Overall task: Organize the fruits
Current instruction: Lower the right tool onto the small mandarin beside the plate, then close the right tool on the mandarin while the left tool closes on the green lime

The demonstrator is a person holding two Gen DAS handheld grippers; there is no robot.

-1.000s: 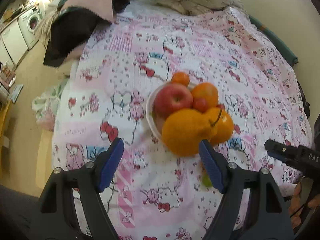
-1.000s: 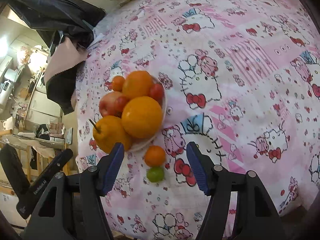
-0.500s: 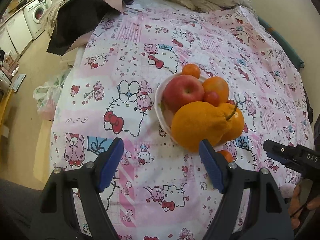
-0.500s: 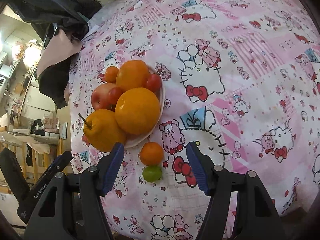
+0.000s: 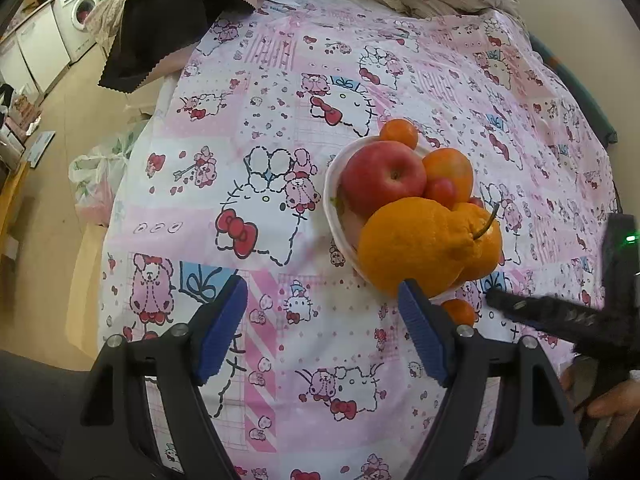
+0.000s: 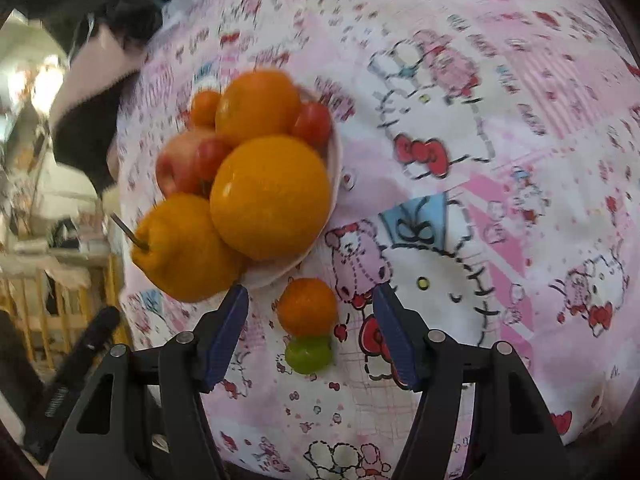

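A pink cartoon sheet (image 5: 280, 128) covers the bed, and near its front edge stands a white bowl (image 5: 333, 184) heaped with oranges (image 6: 270, 196), an apple (image 5: 382, 176) and small tomatoes (image 6: 314, 124). Just beside the bowl, on the sheet, lie a mandarin (image 6: 307, 306) and a green fruit (image 6: 309, 354), touching. The left gripper (image 5: 322, 328) and the right gripper (image 6: 310, 330) both stand open and hold nothing; the mandarin lies between the right one's fingers (image 6: 230, 320), not gripped.

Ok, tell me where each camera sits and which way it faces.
Left wrist: on the left tongs, angled down at the fruit bowl; a hand shows at right.
Right wrist: on the right tongs, angled down at a small orange and green fruit.
Shared: bowl, pink bedsheet.
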